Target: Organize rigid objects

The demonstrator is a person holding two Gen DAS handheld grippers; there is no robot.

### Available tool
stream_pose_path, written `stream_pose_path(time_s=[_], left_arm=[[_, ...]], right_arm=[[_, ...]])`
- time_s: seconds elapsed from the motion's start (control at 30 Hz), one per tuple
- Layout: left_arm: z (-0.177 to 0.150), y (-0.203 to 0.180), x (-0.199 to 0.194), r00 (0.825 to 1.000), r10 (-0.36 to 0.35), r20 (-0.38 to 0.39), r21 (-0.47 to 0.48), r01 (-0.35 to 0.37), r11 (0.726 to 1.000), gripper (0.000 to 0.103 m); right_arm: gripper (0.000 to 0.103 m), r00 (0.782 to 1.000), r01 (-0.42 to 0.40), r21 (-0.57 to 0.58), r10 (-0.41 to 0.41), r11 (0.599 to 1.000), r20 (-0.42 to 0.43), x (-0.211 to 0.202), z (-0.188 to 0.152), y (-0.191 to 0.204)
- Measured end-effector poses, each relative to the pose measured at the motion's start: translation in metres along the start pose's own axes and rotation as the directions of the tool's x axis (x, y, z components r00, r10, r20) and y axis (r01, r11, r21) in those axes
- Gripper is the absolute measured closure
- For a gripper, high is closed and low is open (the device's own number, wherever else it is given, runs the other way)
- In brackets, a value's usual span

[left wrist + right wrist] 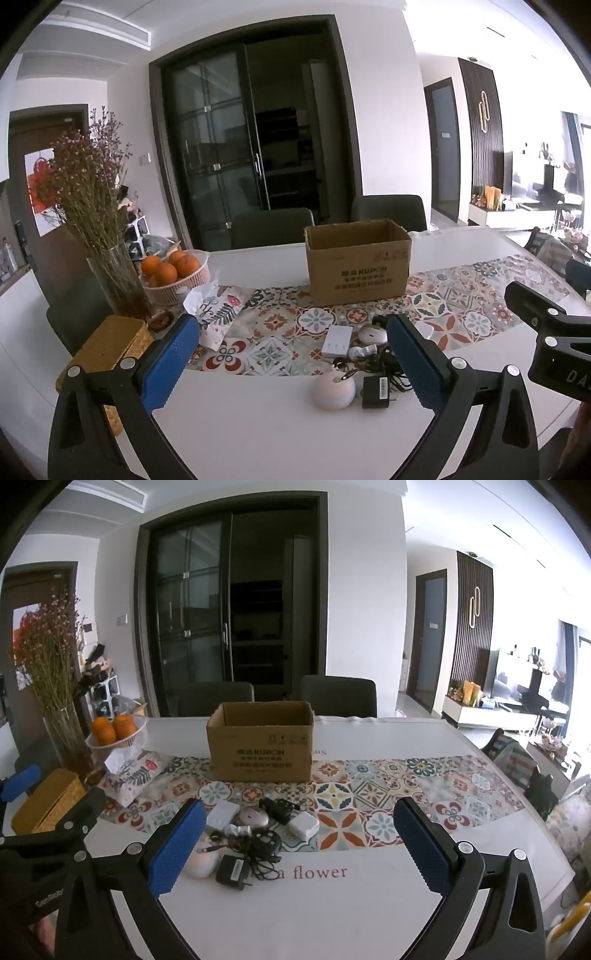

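Note:
A small pile of gadgets lies on the table near the front: a pale round device point(334, 390) point(201, 864), a black power adapter point(376, 392) point(232, 871) with tangled cable point(260, 843), a white flat box point(336, 340) point(222, 812), a white mouse point(372, 334) point(253, 816) and a white charger point(303, 825). An open cardboard box point(357, 264) point(260, 744) stands behind them. My left gripper point(295, 365) is open and empty above the table, in front of the pile. My right gripper point(301, 849) is open and empty, with the pile by its left finger.
A vase of dried flowers point(118, 280), a basket of oranges point(177, 277), a tissue pack point(218, 314) and a woven yellow box point(107, 350) stand at the left. Two dark chairs point(273, 227) stand behind the table. The patterned runner point(369, 797) crosses the table.

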State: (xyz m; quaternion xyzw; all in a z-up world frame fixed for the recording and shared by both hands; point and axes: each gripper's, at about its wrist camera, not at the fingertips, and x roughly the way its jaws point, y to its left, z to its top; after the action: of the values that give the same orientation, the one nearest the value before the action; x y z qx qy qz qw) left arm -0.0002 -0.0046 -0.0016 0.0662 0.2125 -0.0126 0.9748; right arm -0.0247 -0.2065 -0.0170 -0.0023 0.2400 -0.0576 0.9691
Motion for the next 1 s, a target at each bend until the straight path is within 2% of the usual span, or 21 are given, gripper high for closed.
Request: stream_pose_path(time_s=[0.3,1.0], left_arm=[[0.003,0.01,0.0,1.0,-0.006,0.002,-0.001,0.006,1.0,0.0],[0.002,0.007,0.003,1.0,-0.014,-0.004,0.003,0.014,1.0,0.0]], right_arm=[[0.001,1.0,-0.001,-0.002,0.001,1.0,0.001,0.001,0.0,0.001],[0.001,1.0,-0.004,0.006,0.004,1.0,-0.005,0.004,0.001,0.002]])
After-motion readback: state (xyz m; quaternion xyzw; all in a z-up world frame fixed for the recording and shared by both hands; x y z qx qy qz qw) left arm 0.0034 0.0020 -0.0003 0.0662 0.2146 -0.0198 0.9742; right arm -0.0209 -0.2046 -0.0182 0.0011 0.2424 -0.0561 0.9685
